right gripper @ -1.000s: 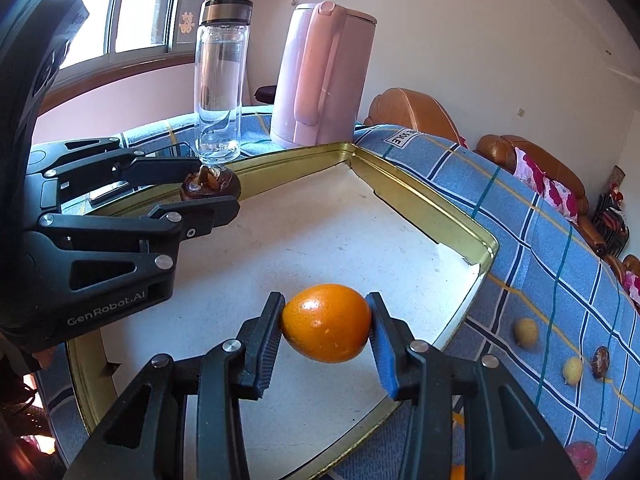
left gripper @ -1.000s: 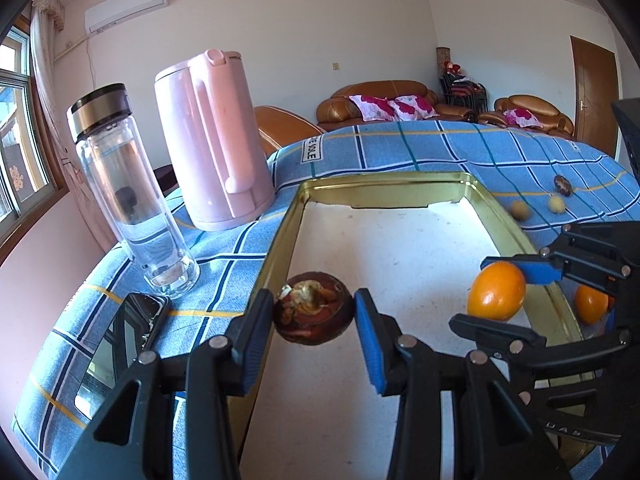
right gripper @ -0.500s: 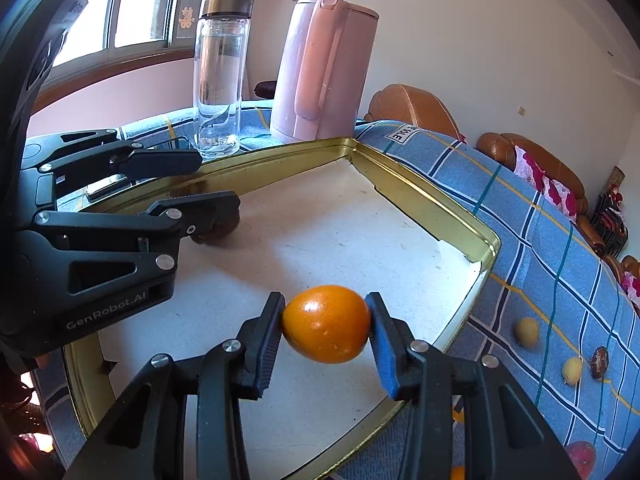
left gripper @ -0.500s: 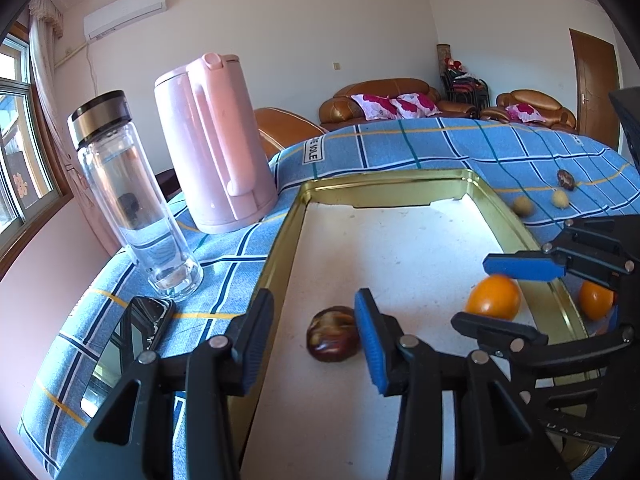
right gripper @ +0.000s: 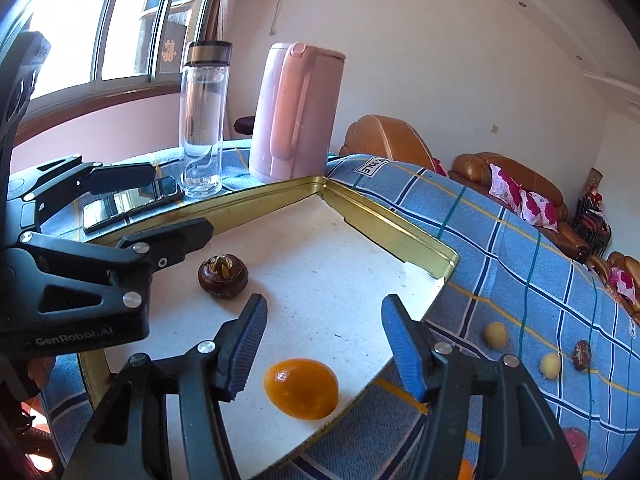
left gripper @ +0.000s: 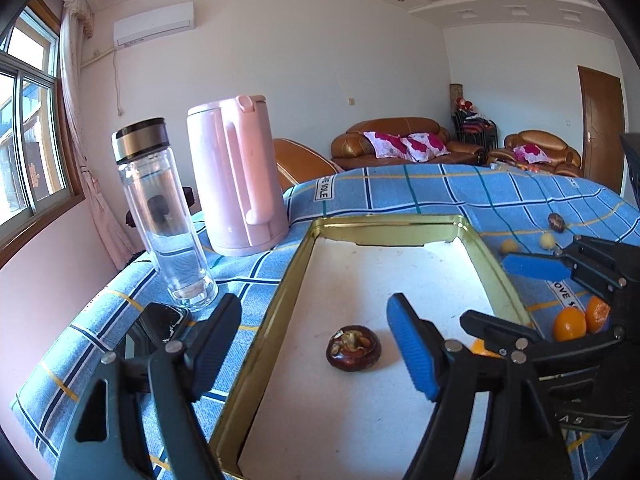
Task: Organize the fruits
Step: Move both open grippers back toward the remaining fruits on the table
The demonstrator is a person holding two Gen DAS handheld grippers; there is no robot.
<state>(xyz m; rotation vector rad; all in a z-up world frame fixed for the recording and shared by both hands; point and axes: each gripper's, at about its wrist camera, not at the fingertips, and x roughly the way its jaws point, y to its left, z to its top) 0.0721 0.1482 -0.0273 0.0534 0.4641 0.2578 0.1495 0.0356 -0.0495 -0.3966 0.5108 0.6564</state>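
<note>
Gold tray holds two fruits, both grippers letting go

Brown chestnut [left gripper: 353,349] lies on the white floor of the tray [left gripper: 276,316], between and just ahead of the left hand-held gripper [left gripper: 316,344], whose jaws are opening with nothing pressed between them. The orange [right gripper: 301,388] lies in the tray too, just under the right hand-held gripper [right gripper: 322,344], close to the rim on that gripper's right; its jaws are also opening, pads clear of the fruit.

More fruit waits on the blue cloth of the counter [right gripper: 500,248]: small yellow ones [right gripper: 495,335], a dark one [right gripper: 581,354], two oranges [left gripper: 569,323] beyond the right-hand rim.

Risks, as I judge them: both fruits are round and could roll if a finger brushes them on the way out. The orange sits near the edge, so a nudge might push it against the rim. The two grippers are close together and could knock each other. The bottle [left gripper: 168,216] and jug [left gripper: 236,176], ahead and left of the left gripper, could tip if that hand swings wide.
</note>
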